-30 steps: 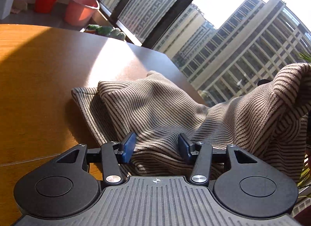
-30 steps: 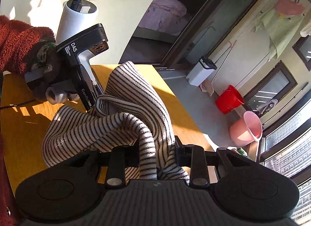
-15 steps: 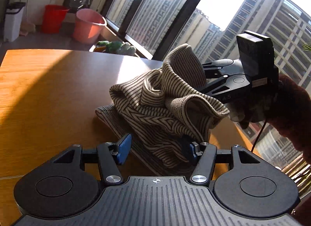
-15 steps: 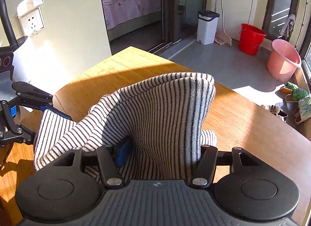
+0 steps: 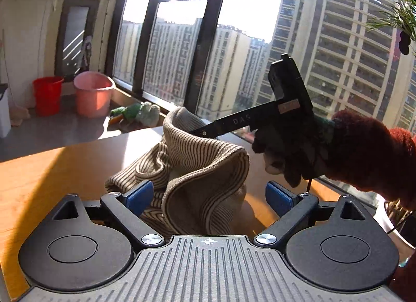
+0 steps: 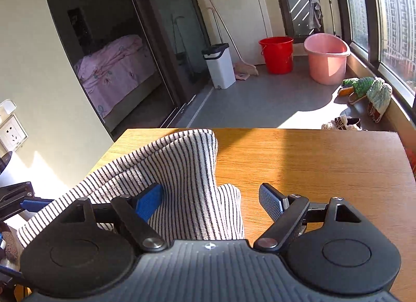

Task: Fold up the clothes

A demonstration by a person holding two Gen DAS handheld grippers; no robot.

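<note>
Two grippers work over one striped garment (image 5: 197, 179) that sits bunched in a heap on the wooden bench (image 5: 52, 172). The left gripper (image 5: 208, 198) has its jaws spread wide, the blue pads standing either side of the heap; the left pad lies just beside the cloth, the right pad is clear of it, and nothing is clamped. In the left wrist view the right gripper (image 5: 205, 133) reaches in from the right, held by a gloved hand (image 5: 291, 153) in a dark red fuzzy sleeve (image 5: 369, 151); its tip meets the raised top fold of the garment. From the right wrist view the right gripper's own jaws are wide apart as well: the cloth drapes against the left blue pad (image 6: 149, 201), while the right pad stands free over bare wood, so the garment is not pinched. The fabric rises in a tall fold toward the bench's far edge. Beyond the bench, on the grey floor, stand a red bucket (image 6: 276, 53), a pink tub (image 6: 326, 57) and a white bin (image 6: 219, 65).
</note>
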